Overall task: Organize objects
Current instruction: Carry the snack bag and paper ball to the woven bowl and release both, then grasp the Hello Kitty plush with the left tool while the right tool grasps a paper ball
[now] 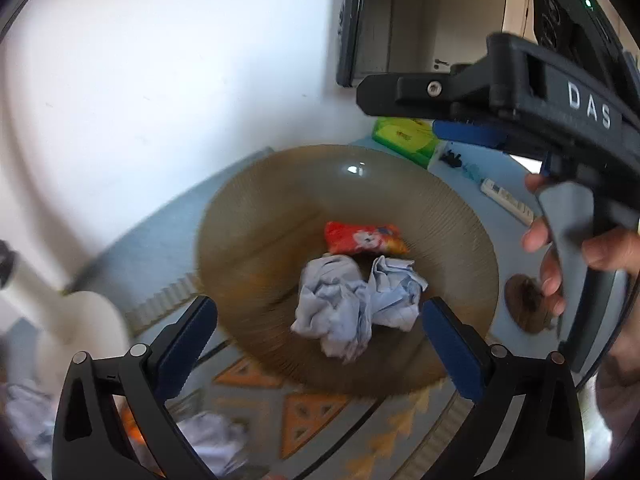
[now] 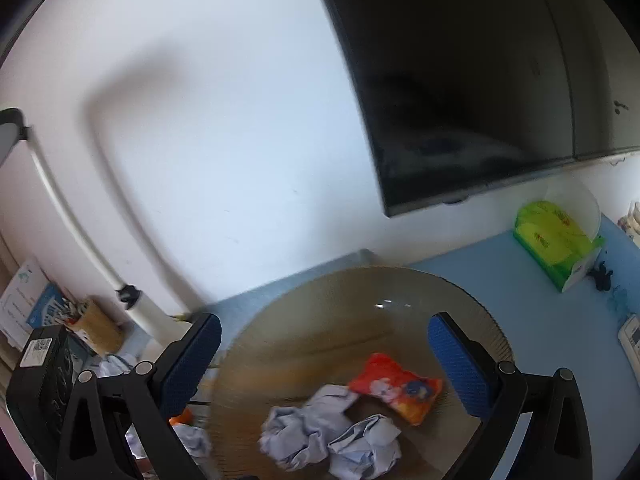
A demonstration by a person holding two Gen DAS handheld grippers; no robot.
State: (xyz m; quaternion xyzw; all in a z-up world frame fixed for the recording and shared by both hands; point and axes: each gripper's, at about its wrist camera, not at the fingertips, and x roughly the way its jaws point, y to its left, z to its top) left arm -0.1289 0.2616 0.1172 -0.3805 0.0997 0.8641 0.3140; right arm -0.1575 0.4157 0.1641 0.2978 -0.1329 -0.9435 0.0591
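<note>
Blue-padded fingers of the left gripper [image 1: 320,344] stand spread wide with nothing clamped, above a ribbed brown glass bowl [image 1: 256,216]. Inside it lie two crumpled paper balls [image 1: 336,308] touching each other and, just behind, a red snack packet [image 1: 364,238]. More crumpled paper [image 1: 212,440] lies outside on a patterned mat [image 1: 308,420]. Over the bowl's right side the right gripper [image 2: 324,360] also gapes empty. Farther back on the blue tabletop [image 2: 500,288] sits a green tissue box [image 2: 556,240]; a dark screen [image 2: 460,80] hangs on the white wall [image 2: 220,120].
</note>
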